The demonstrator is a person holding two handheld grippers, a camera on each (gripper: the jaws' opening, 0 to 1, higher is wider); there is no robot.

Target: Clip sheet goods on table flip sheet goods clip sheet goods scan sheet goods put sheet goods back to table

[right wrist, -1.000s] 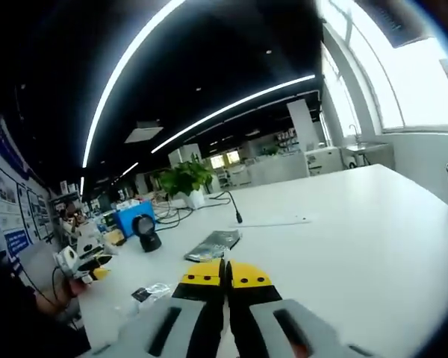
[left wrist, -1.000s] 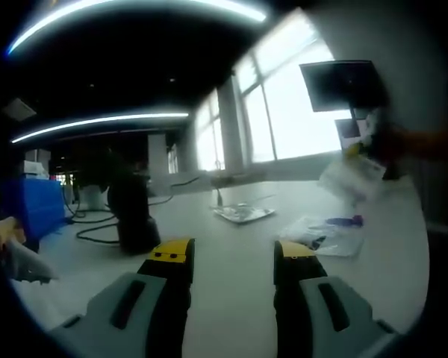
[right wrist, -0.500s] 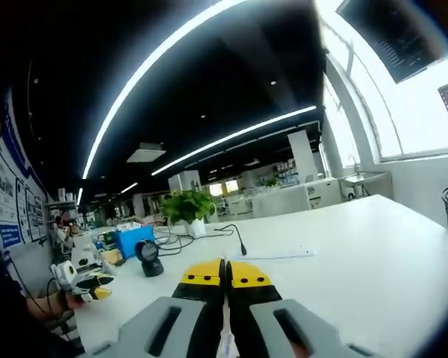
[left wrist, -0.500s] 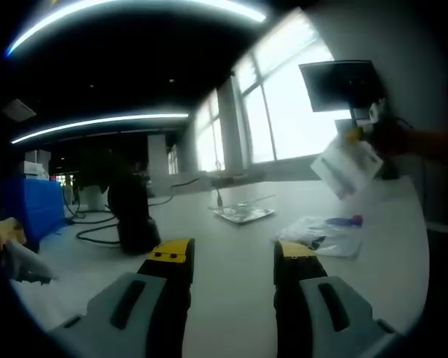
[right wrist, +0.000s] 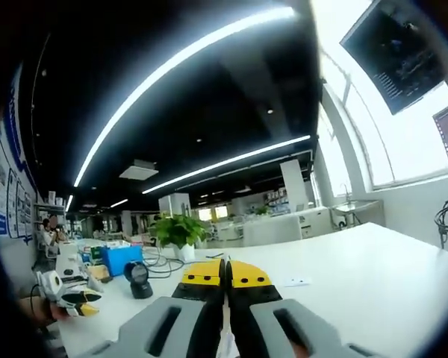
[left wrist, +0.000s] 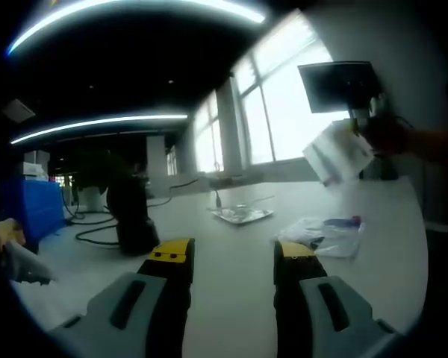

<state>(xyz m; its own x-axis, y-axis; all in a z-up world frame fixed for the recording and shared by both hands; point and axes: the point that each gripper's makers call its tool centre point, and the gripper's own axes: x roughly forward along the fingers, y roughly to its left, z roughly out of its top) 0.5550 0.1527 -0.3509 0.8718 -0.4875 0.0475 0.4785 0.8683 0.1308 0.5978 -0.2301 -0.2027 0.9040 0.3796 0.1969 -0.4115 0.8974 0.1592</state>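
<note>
text: none legible | wall posters [right wrist: 7,201]: print perhaps too blurred

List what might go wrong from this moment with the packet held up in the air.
1. The right gripper pinches the white packet by one edge, high above the table. A thin grip may let it slip and drop.
2. The black scanner stands far to the side of the raised packet, so carrying it across could miss the reading window.
3. A clear bag and a foil pack lie below; a lowered packet may land on them.
</note>
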